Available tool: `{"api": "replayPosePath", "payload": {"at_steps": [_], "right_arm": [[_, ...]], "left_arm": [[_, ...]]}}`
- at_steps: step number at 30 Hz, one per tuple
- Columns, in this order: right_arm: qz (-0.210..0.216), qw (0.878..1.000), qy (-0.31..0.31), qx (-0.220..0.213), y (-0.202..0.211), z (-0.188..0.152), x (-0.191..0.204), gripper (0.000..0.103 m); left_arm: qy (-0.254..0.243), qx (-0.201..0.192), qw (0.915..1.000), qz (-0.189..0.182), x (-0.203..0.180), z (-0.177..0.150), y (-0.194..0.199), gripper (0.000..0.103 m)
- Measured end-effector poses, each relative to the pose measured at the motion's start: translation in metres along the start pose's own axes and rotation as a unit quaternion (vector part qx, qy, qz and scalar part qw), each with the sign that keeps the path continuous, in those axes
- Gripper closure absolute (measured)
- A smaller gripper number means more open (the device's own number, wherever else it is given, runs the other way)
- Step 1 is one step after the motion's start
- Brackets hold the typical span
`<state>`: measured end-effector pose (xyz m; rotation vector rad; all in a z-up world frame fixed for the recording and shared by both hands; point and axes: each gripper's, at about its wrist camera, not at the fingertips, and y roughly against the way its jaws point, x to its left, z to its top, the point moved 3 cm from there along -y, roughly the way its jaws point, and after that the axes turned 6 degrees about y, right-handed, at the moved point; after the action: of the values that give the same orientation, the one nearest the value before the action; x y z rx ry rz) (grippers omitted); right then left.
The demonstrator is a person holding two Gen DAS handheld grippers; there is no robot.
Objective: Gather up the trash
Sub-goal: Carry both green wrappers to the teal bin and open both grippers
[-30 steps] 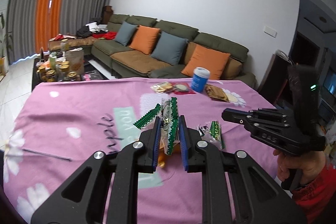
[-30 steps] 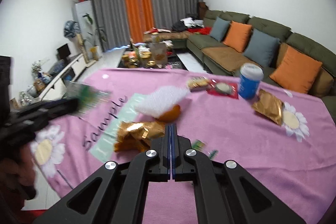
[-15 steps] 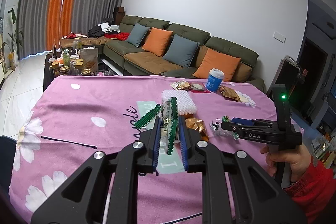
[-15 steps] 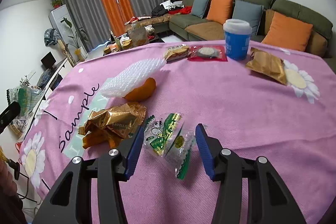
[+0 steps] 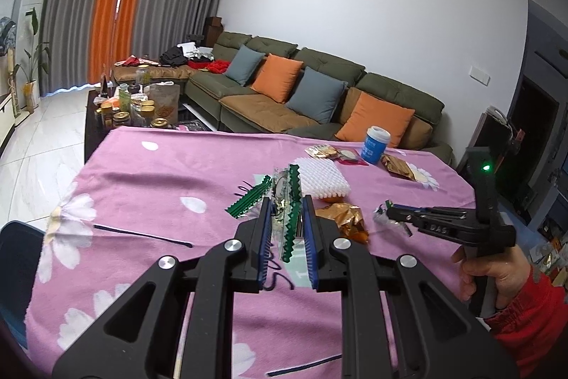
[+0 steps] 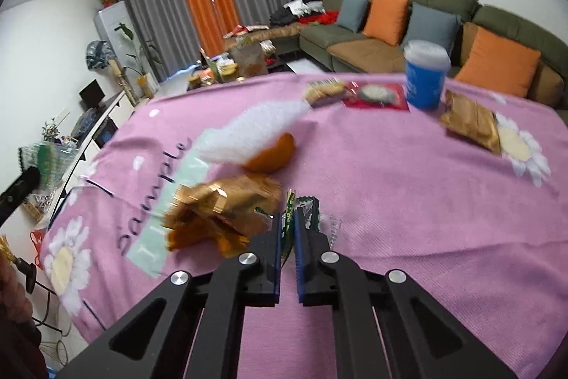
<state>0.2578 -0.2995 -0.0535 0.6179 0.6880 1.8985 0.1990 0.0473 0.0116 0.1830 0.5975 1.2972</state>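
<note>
Left wrist view: the left gripper (image 5: 287, 226) is clamped on a green-edged wrapper (image 5: 291, 201) that stands up tall between its fingers, above the pink tablecloth (image 5: 159, 187). Off to the right, the right gripper (image 5: 392, 214) pinches a small wrapper (image 5: 381, 215); its far end is hard to see.

Right wrist view: the right gripper (image 6: 288, 229) has just been closing, and its fingers now squeeze the small green wrapper (image 6: 301, 205). The gold wrapper (image 6: 220, 212) lies just left, blurry.

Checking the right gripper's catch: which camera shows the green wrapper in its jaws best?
The right wrist view: the green wrapper sits pinched in the right gripper. The left wrist view shows it small, at the tip.
</note>
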Motion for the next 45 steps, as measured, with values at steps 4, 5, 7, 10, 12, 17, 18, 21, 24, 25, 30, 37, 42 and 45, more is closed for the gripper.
{"api": "replayPosePath", "payload": {"at_steps": [4, 5, 7, 10, 12, 17, 18, 21, 24, 25, 30, 37, 42, 45], "right_arm": [[0.021, 0.999, 0.034, -0.035, 0.024, 0.022, 0.035, 0.099], [0.027, 0.998, 0.04, -0.041, 0.027, 0.026, 0.044, 0.099], [0.047, 0.995, 0.062, -0.056, 0.035, 0.039, 0.069, 0.099], [0.08, 0.99, 0.09, -0.067, 0.036, 0.055, 0.105, 0.099], [0.101, 0.987, 0.107, -0.071, 0.035, 0.063, 0.129, 0.099], [0.156, 0.974, 0.149, -0.075, 0.026, 0.079, 0.194, 0.099], [0.165, 0.971, 0.155, -0.074, 0.024, 0.081, 0.205, 0.099], [0.201, 0.961, 0.176, -0.07, 0.017, 0.089, 0.244, 0.099], [0.231, 0.951, 0.196, -0.062, 0.007, 0.095, 0.283, 0.099], [0.239, 0.948, 0.201, -0.059, 0.005, 0.096, 0.293, 0.099], [0.273, 0.932, 0.235, -0.04, -0.014, 0.099, 0.352, 0.099], [0.296, 0.915, 0.275, 0.0, -0.048, 0.093, 0.416, 0.099], [0.298, 0.909, 0.288, 0.045, -0.083, 0.082, 0.445, 0.099], [0.293, 0.908, 0.291, 0.073, -0.106, 0.074, 0.458, 0.099]], "left_arm": [[0.004, -0.015, 0.9998, 0.014, 0.014, 0.003, 0.018, 0.086], [0.006, -0.02, 0.9996, 0.019, 0.018, 0.004, 0.023, 0.086], [0.01, -0.027, 0.9992, 0.029, 0.027, 0.005, 0.034, 0.086], [0.021, -0.04, 0.9977, 0.051, 0.046, 0.005, 0.053, 0.086], [0.027, -0.047, 0.9964, 0.065, 0.058, 0.004, 0.065, 0.086], [0.041, -0.066, 0.9913, 0.107, 0.092, 0.003, 0.099, 0.086], [0.044, -0.07, 0.9898, 0.116, 0.099, 0.003, 0.107, 0.086], [0.055, -0.081, 0.9841, 0.148, 0.123, 0.003, 0.129, 0.086], [0.066, -0.09, 0.9777, 0.178, 0.146, 0.002, 0.147, 0.086], [0.071, -0.092, 0.9748, 0.191, 0.156, 0.001, 0.155, 0.086], [0.093, -0.094, 0.9621, 0.239, 0.199, -0.007, 0.181, 0.086], [0.13, -0.071, 0.9508, 0.272, 0.257, -0.027, 0.194, 0.086], [0.149, -0.039, 0.9481, 0.278, 0.291, -0.044, 0.175, 0.086], [0.157, -0.016, 0.9468, 0.281, 0.305, -0.053, 0.149, 0.086]]}}
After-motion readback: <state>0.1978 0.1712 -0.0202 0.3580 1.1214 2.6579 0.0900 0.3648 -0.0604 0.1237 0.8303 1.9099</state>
